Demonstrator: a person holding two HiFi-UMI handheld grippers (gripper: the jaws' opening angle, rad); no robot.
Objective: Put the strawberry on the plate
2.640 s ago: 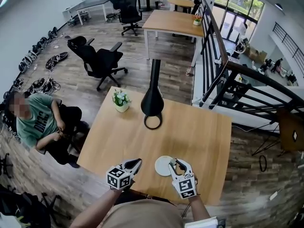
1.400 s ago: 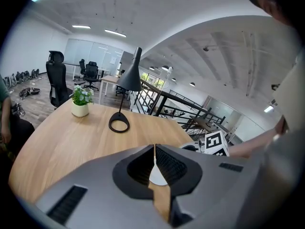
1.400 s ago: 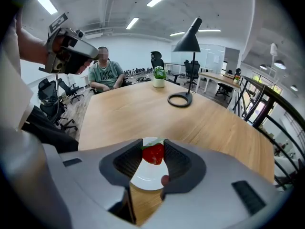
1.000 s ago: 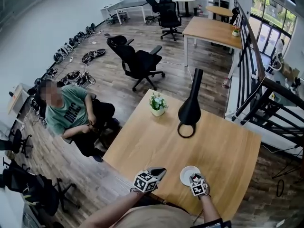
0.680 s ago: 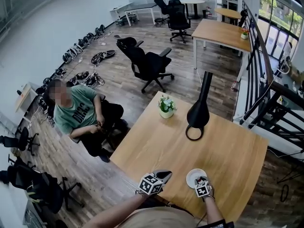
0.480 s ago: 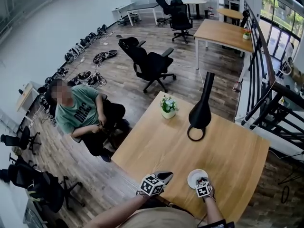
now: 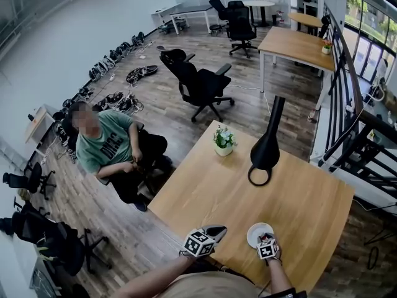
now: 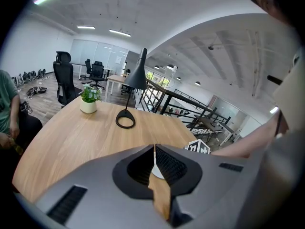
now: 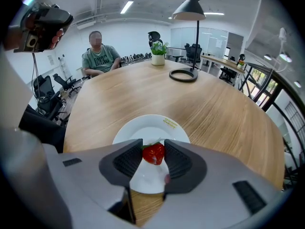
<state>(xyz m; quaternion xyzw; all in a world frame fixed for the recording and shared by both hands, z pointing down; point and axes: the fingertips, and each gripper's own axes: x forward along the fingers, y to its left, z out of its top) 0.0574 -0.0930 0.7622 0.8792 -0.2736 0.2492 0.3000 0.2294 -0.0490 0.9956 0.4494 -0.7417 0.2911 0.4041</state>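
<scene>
The right gripper (image 9: 153,145) has its jaws clamped on the strawberry (image 9: 153,155), one ribbed pad on each side of the fruit, green cap pointing away from the camera. It hangs over the middle of the white plate (image 9: 151,126); whether the fruit already touches the plate I cannot tell from either view. The plate sits close to the near edge of the bench (image 9: 214,109), on the person's side and toward the near right corner. The step in hand looks like the release. To do it well, the gripper should probably come straight down until the strawberry rests on the plate, since a drop could let a rounded fruit roll toward the rim. The jaws should then part slowly and evenly so neither pad drags the soft flesh sideways, and the gripper should lift straight up, its lower jaw edges clear of the near rim so the light plate is not tipped off the bench edge. The left gripper (image 8: 154,148) has its jaws together with nothing between them, hovering beside the plate near the same edge; it seems best kept out of the way. The black lamp (image 7: 267,151) and potted plant (image 7: 223,140) stand well apart toward the far corner.
</scene>
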